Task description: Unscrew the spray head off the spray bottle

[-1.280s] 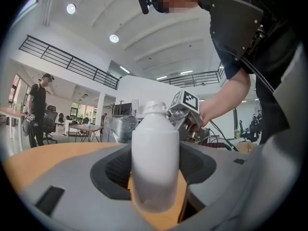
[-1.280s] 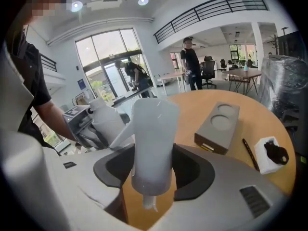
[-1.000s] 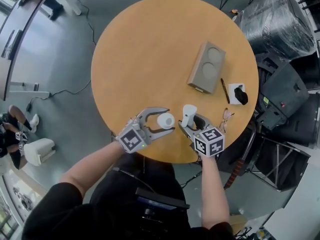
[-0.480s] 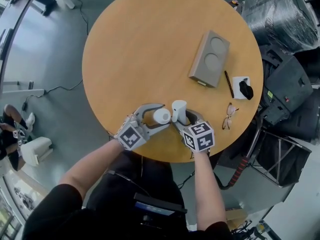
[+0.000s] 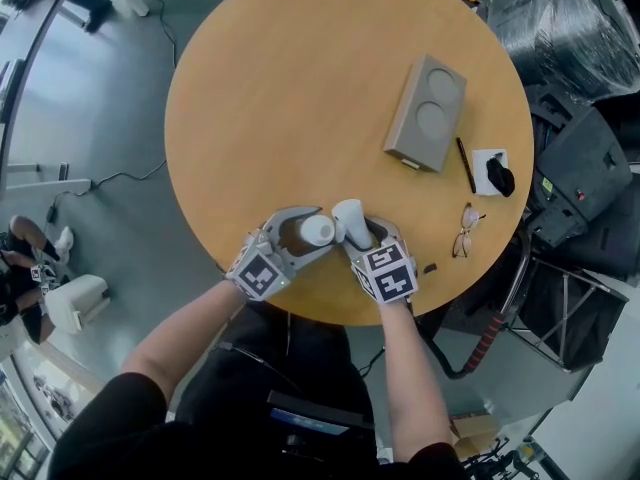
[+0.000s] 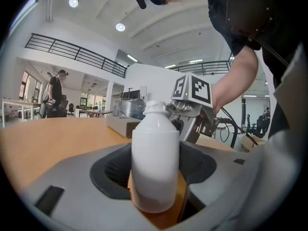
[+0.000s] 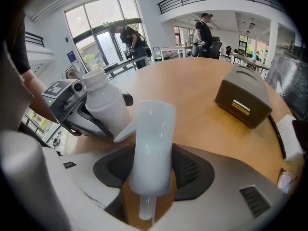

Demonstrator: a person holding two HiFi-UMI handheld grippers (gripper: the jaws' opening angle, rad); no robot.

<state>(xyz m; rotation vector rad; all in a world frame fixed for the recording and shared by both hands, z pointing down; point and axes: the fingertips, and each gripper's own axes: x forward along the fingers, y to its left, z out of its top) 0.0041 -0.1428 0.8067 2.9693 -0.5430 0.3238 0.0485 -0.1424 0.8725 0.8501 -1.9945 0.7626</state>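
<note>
My left gripper (image 5: 303,231) is shut on a white spray bottle (image 5: 319,230), held low over the round wooden table (image 5: 300,88) near its front edge. In the left gripper view the bottle (image 6: 155,162) stands between the jaws with its threaded neck bare. The white spray head (image 5: 348,218) is off the bottle, and my right gripper (image 5: 360,232) is shut on it, just right of the bottle. In the right gripper view the spray head (image 7: 151,143) sits upright between the jaws, a short tube hanging below it, with the bottle (image 7: 105,105) close on the left.
A grey box (image 5: 427,113) with two round hollows lies at the table's right. Beside it are a pen (image 5: 466,165), a white pad bearing a black object (image 5: 492,173), glasses (image 5: 463,230) and a small dark piece (image 5: 429,267). Black wrapped gear stands right of the table.
My right gripper has carried the spray head left, closer to the bottle. The left gripper has kept its hold on the bottle and shifted little.
</note>
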